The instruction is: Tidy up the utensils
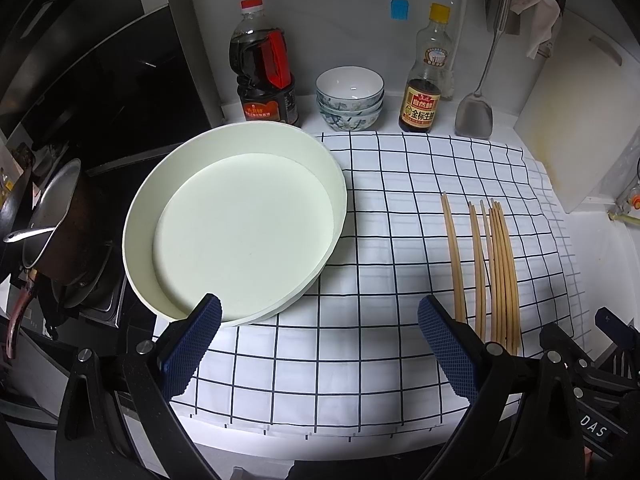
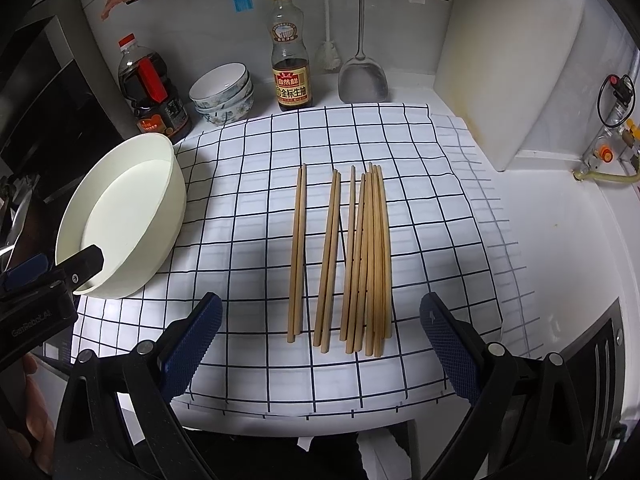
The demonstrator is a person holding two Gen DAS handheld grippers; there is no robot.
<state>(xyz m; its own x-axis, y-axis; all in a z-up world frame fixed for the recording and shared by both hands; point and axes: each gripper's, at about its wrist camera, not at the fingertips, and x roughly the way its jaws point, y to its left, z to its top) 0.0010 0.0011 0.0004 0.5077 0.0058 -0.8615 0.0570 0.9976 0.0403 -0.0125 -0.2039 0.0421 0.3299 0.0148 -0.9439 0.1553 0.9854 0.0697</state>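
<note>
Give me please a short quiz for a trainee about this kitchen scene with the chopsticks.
1. True or false: the chopsticks lie inside the white basin.
2. What do the chopsticks lie on? A) checked cloth B) stove C) cutting board
3. Are the right tongs open or shut?

Key:
1. False; the basin is empty.
2. A
3. Open, holding nothing.
</note>
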